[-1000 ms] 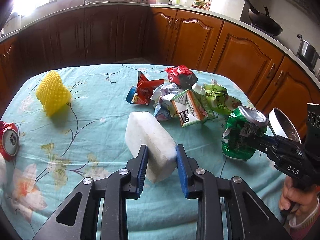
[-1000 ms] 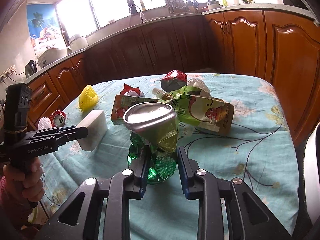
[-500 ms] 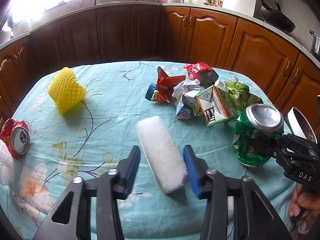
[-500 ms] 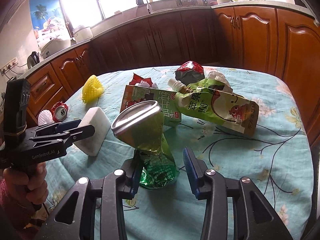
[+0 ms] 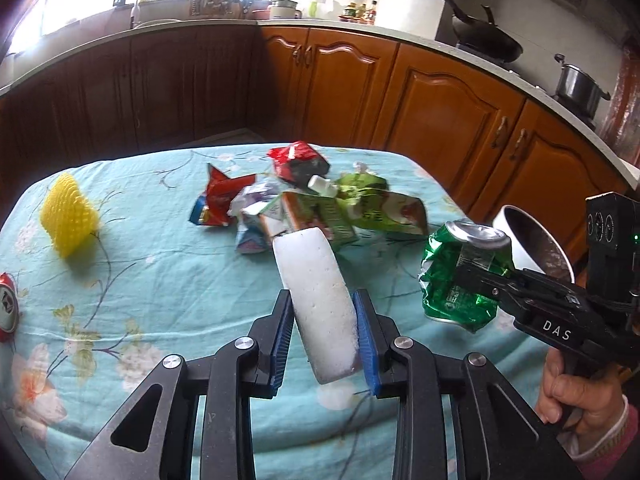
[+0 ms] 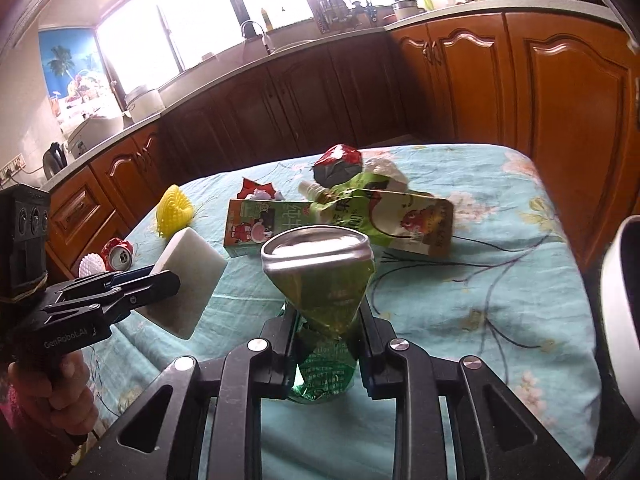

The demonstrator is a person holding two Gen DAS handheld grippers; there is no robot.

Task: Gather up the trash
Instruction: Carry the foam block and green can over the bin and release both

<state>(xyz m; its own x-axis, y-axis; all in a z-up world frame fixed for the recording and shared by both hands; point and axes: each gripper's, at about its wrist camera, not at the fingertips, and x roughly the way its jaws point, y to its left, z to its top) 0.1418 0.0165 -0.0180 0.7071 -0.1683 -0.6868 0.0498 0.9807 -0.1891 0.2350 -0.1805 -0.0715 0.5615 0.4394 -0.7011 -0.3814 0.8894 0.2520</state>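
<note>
Trash is in both your hands: your left tool [image 5: 323,332] is clamped on the white foam block [image 5: 316,300], blue pads pressed to its sides, and the block is lifted clear of the tabletop [image 5: 160,280], tilted away from you. Your right tool [image 6: 326,332] is squeezed onto the crushed green can [image 6: 324,292], gripping its pinched waist with the silver top facing up, also off the cloth. More litter lies piled mid-table: a milk carton [image 6: 260,230], a green juice pouch [image 6: 392,216] and a red wrapper [image 5: 298,160], all touching. Well off to your left sit a yellow foam net [image 5: 68,216] and a red can [image 5: 6,306] at the edge. A white bin [image 5: 532,240] stands just beside the table on your right.
</note>
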